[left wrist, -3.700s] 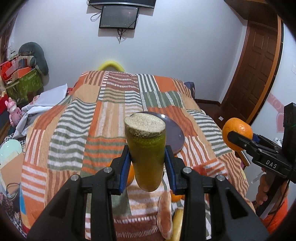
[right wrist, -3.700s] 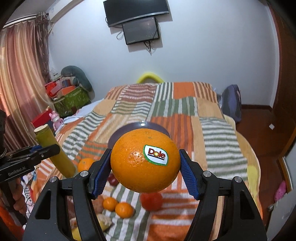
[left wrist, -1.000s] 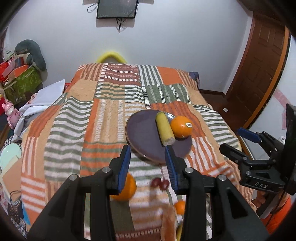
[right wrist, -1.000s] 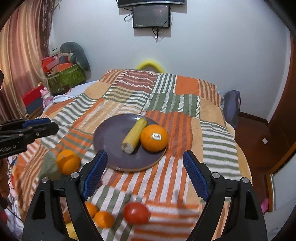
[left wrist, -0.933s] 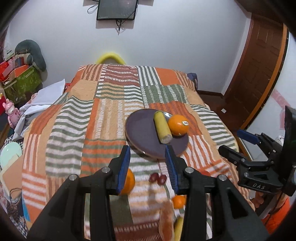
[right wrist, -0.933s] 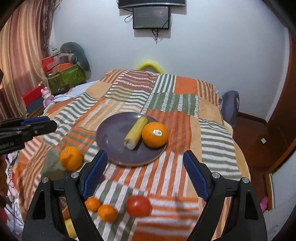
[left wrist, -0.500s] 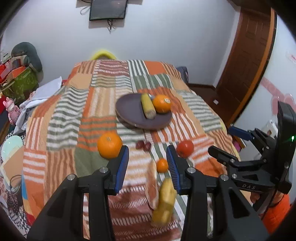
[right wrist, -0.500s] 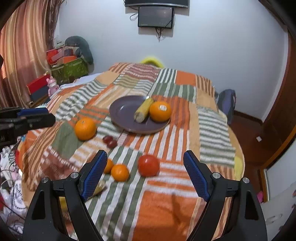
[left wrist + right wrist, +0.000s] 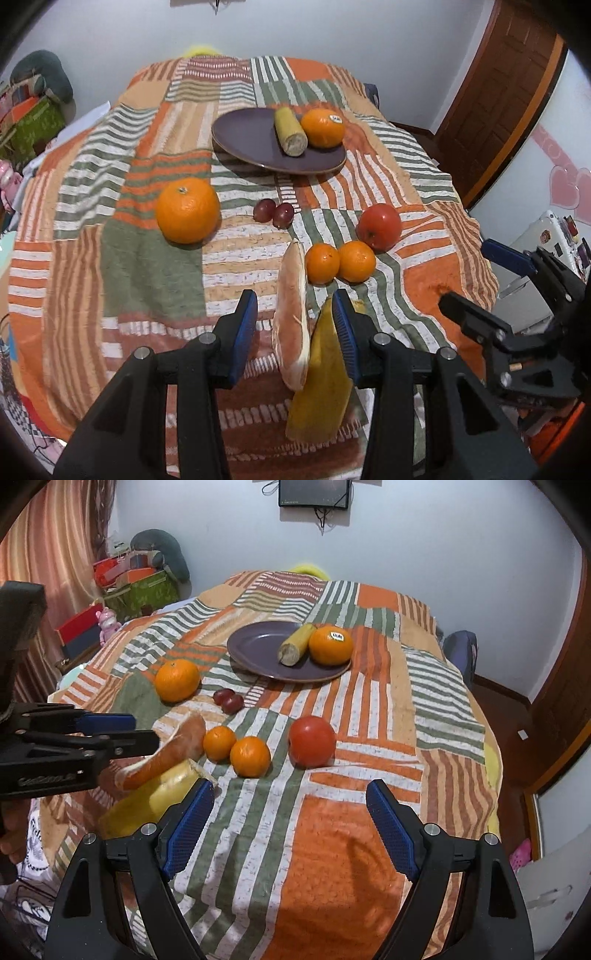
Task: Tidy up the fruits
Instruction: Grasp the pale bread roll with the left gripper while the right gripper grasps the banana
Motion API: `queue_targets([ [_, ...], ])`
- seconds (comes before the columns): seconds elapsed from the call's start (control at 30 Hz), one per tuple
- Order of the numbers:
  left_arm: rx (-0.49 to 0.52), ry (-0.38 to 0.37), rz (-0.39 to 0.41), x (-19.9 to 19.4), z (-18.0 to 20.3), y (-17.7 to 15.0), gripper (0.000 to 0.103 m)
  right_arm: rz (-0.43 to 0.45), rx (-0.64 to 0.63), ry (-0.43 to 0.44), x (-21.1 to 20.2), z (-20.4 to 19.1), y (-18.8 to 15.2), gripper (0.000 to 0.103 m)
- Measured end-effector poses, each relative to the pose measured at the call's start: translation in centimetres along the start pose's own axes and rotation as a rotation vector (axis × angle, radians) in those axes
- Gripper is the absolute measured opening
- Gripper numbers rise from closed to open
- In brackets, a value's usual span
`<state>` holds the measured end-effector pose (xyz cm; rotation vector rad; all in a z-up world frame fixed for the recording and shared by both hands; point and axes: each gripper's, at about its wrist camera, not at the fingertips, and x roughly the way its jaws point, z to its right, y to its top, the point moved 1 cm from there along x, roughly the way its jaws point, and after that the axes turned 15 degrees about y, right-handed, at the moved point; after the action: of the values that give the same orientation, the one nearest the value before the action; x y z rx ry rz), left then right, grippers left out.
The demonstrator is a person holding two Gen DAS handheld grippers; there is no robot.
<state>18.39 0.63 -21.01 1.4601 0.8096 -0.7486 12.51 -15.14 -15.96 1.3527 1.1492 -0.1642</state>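
- two fruits lie on the plate (image 9: 255, 646) in the upper middle of the right view: a corn cob (image 9: 295, 644) and a stickered orange (image 9: 330, 645), touching side by side.
- on the blanket (image 9: 332, 849) left of the plate sits a big orange (image 9: 177, 679), with two grapes (image 9: 229, 700) just right of it.
- nearer the camera, two small oranges (image 9: 238, 751) touch each other, and a tomato (image 9: 312, 741) sits just to their right.
- left gripper (image 9: 293, 334), at lower centre of its view, has its jaws partly apart and gripping nothing; a peach-coloured slice (image 9: 291, 317) and a yellow piece (image 9: 323, 376) lie on the blanket in the gap between the blue pads, but whether the right pad touches the yellow piece i cannot tell.
- right gripper (image 9: 288, 829), at the bottom of its view, stands wide open and empty over bare blanket, short of the tomato.
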Motion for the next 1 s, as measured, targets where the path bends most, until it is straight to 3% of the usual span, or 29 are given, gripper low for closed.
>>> queue_targets([
  [0.1, 0.011, -0.001, -0.026, 1.4, 0.5, 0.2, 0.041, -0.006, 0.012, 0.000, 0.3, 0.3, 0.0, 0.082],
  [0.23, 0.018, 0.039, -0.053, 3.4, 0.7, 0.7, 0.031, -0.013, 0.020, 0.001, 0.7, 0.6, 0.1, 0.082],
  [0.37, 0.000, 0.019, -0.071, 4.8, 0.6, 1.1, 0.030, -0.020, 0.019, -0.001, 1.1, 0.6, 0.1, 0.082],
  [0.47, 0.012, 0.000, -0.068, 5.2, 0.9, 1.1, 0.023, -0.027, 0.019, -0.003, 1.5, 0.7, 0.4, 0.082],
  [0.63, 0.005, -0.027, -0.054, 4.8, 0.1, 0.8, 0.022, -0.038, 0.039, 0.037, 1.9, 0.3, 0.7, 0.082],
  [0.8, -0.008, -0.004, -0.021, 2.6, -2.1, -0.1, 0.021, -0.039, 0.021, 0.056, 2.1, -1.0, 1.2, 0.082],
  [1.0, -0.040, -0.005, 0.032, -0.9, -4.9, -1.2, 0.021, -0.107, 0.015, 0.163, 4.3, -3.8, 0.9, 0.082],
])
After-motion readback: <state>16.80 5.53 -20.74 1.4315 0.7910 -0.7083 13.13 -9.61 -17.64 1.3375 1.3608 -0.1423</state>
